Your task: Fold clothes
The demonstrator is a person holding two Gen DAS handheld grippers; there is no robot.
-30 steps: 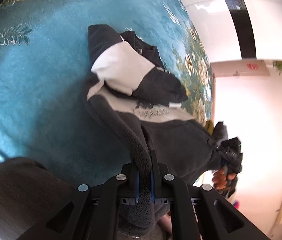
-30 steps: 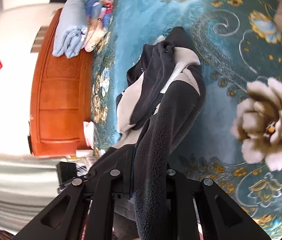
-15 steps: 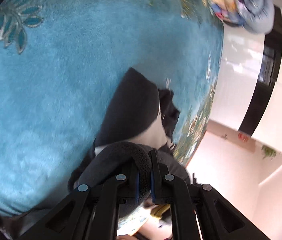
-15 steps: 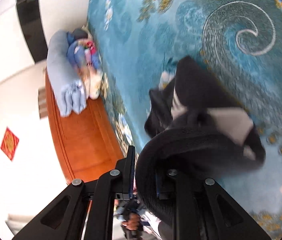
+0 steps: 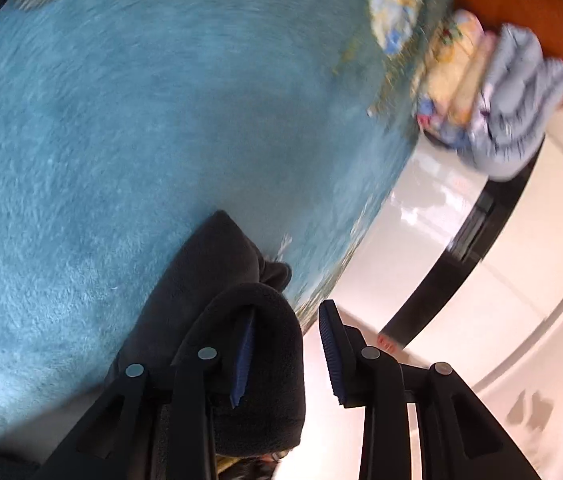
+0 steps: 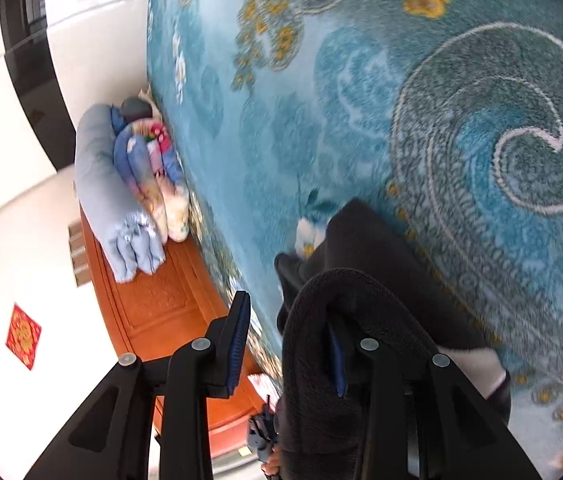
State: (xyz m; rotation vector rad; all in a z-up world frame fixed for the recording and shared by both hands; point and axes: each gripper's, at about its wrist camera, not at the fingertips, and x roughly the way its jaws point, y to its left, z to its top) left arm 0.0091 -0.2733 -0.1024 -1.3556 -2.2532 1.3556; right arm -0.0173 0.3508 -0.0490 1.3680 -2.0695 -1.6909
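One dark fleece garment (image 5: 217, 280) lay on the bed (image 5: 81, 160) — draped over a finger of both gaping, empty grippers, left gripper (image 5: 287, 356) and right gripper (image 6: 287, 346).

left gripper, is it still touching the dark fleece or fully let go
Touching. In the left wrist view the open left gripper has dark fleece draped over one finger.
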